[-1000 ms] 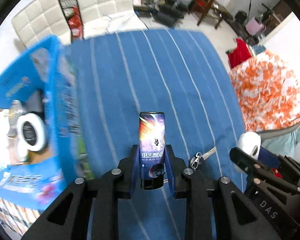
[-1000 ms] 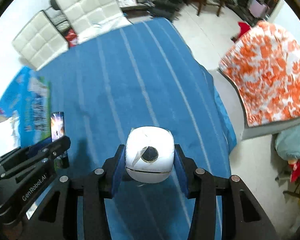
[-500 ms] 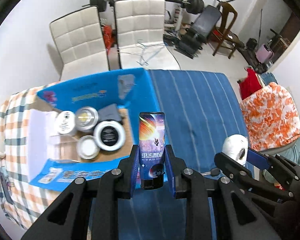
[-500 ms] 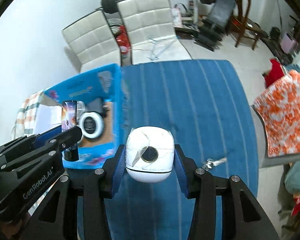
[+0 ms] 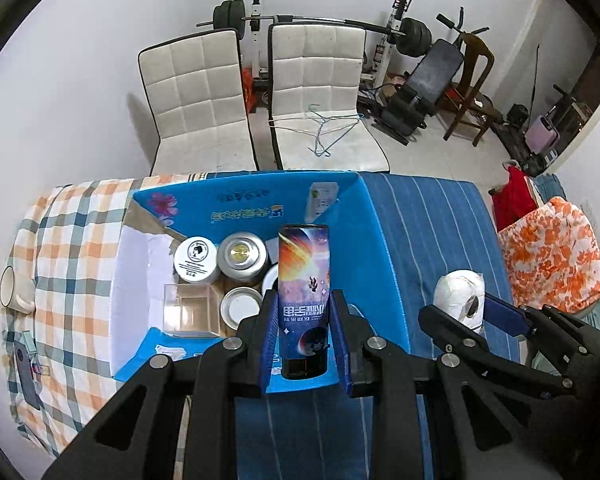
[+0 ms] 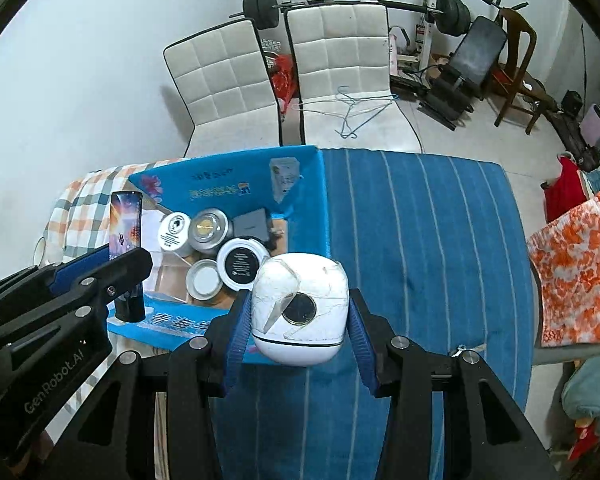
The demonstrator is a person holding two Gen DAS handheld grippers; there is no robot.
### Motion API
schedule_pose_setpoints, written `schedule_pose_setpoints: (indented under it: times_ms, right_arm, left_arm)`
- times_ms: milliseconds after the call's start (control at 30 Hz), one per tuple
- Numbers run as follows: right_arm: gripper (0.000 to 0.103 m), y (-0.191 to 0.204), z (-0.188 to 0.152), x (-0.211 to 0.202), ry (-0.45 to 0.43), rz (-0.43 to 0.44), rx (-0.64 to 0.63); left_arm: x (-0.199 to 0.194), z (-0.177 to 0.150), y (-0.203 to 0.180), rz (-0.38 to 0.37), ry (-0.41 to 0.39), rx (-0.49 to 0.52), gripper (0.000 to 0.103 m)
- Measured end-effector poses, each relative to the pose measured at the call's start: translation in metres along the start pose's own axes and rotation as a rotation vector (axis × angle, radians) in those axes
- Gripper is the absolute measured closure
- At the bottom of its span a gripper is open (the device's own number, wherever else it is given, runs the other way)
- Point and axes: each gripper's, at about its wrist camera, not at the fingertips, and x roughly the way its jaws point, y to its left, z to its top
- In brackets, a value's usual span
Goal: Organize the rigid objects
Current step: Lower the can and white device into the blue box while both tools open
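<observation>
Left wrist view: left tongs (image 5: 303,334) clamp an upright space-print tube (image 5: 304,296), raised over the near edge of the blue box (image 5: 384,264).
Right wrist view: right tongs (image 6: 300,330) grip a white rounded device (image 6: 300,308) on both sides, by the box's right wall.
Box contents: 4 round tins (image 6: 206,230).

A plain white wall (image 5: 80,60) closed the far side of the room; two white quilted chairs (image 5: 256,96) stood against it, wire hangers (image 5: 324,128) lying on the right-hand seat, a barbell (image 5: 320,20) racked behind them. To the right, on a pale tiled floor (image 5: 432,160), stood a black weight bench (image 5: 428,80) and a brown wooden chair (image 5: 474,76); an orange-and-white floral cloth (image 5: 552,256) lay at the right edge.
</observation>
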Motion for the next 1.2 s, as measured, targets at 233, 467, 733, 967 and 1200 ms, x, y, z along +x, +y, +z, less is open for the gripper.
schedule_pose_setpoints:
  times_ms: [233,467,733,967,1200]
  right_arm:
    - [0.054,0.008,0.002,0.049,0.062,0.047,0.003]
    - [0.054,0.012,-0.005,0.133,0.186,0.070,-0.035]
    - [0.054,0.027,-0.010,0.181,0.245,0.066,-0.079]
    - [0.053,0.037,-0.012,0.208,0.332,0.073,-0.080]
    - [0.053,0.041,-0.018,0.219,0.382,0.031,-0.076]
  left_arm:
    - [0.045,-0.010,0.036,-0.088,0.122,-0.099,0.081]
    - [0.123,-0.031,0.067,-0.195,0.359,-0.213,0.081]
    - [0.164,-0.036,0.077,-0.187,0.477,-0.223,0.083]
    - [0.170,-0.033,0.086,-0.166,0.499,-0.232,0.082]
    - [0.157,-0.031,0.083,-0.063,0.476,-0.180,0.079]
